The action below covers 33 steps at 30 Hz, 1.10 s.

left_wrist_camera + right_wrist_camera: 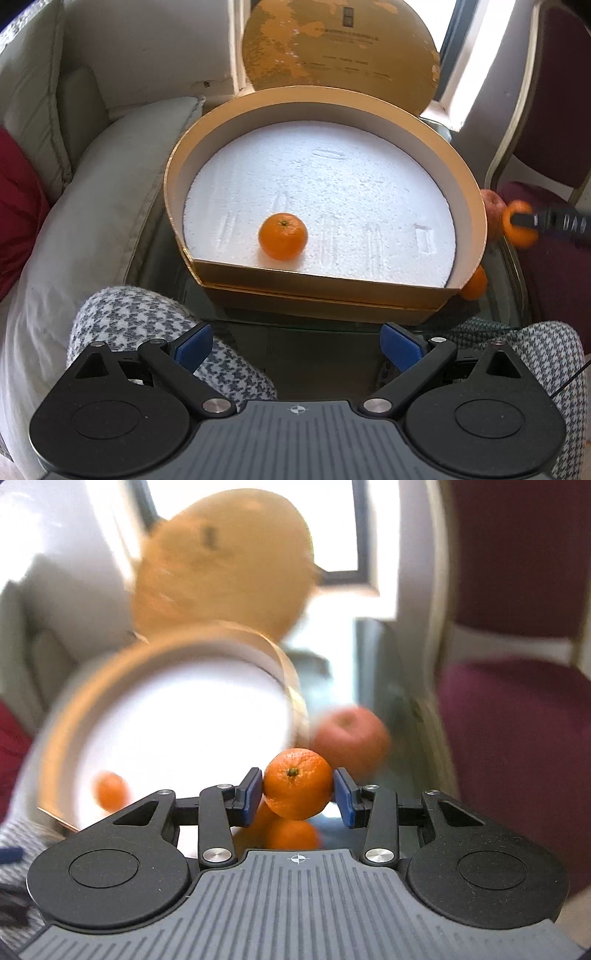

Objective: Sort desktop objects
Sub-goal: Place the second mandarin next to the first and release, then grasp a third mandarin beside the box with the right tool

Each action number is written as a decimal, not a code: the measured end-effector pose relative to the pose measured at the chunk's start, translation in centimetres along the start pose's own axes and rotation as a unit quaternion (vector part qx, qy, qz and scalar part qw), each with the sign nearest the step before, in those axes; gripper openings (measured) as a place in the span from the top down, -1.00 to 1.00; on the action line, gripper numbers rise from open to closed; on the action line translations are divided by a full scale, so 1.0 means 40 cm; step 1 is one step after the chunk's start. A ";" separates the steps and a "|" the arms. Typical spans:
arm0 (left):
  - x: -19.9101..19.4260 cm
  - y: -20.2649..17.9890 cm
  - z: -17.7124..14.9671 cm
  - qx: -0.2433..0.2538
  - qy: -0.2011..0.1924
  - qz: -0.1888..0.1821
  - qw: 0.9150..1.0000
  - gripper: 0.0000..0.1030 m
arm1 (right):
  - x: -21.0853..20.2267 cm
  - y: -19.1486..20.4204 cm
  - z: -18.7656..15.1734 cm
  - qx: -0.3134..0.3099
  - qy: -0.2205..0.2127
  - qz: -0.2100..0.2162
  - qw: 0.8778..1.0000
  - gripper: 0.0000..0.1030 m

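A gold semicircular box [325, 291] with a white foam floor stands on a glass table; one mandarin [283, 236] lies inside near its front wall. My left gripper [297, 349] hangs open in front of the box, nothing between its blue pads. In the right wrist view my right gripper [298, 795] is shut on a second mandarin [298, 782], held just right of the box [66, 716]. That held mandarin [519, 229] also appears blurred at the right edge of the left wrist view. A red apple [349, 740] and another mandarin [291, 834] rest on the table beside the box.
The box's round gold lid [340, 55] leans against the window behind it. A white cushioned sofa [85, 192] lies to the left, a maroon chair [517, 720] to the right. Legs in houndstooth trousers [147, 328] sit below the table's near edge. One mandarin [474, 282] peeks past the box's right corner.
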<state>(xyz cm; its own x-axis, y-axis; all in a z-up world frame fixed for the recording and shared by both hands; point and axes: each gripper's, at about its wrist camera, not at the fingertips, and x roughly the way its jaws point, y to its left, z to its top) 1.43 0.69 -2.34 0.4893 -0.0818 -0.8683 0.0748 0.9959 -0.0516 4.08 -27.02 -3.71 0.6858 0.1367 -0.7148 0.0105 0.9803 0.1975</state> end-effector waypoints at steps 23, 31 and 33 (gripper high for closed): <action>-0.015 0.086 0.007 -0.026 -0.011 0.022 0.999 -0.90 | 0.252 0.309 0.010 -0.110 0.152 0.109 0.976 -0.07; -0.026 0.047 0.002 -0.002 -0.009 0.026 1.000 -0.90 | 0.092 0.142 0.040 -0.033 0.083 0.099 0.991 -0.09; -0.024 0.028 0.003 0.010 -0.008 0.024 1.000 -0.90 | 0.052 0.088 0.032 -0.011 0.070 0.086 0.994 -0.09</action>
<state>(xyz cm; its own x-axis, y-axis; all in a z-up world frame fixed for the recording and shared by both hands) 1.17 1.87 -1.51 0.5064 -0.0338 -0.8616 0.0685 0.9977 0.0011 6.49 -23.49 -3.65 0.5681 0.3204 -0.7580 -0.1153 0.9430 0.3122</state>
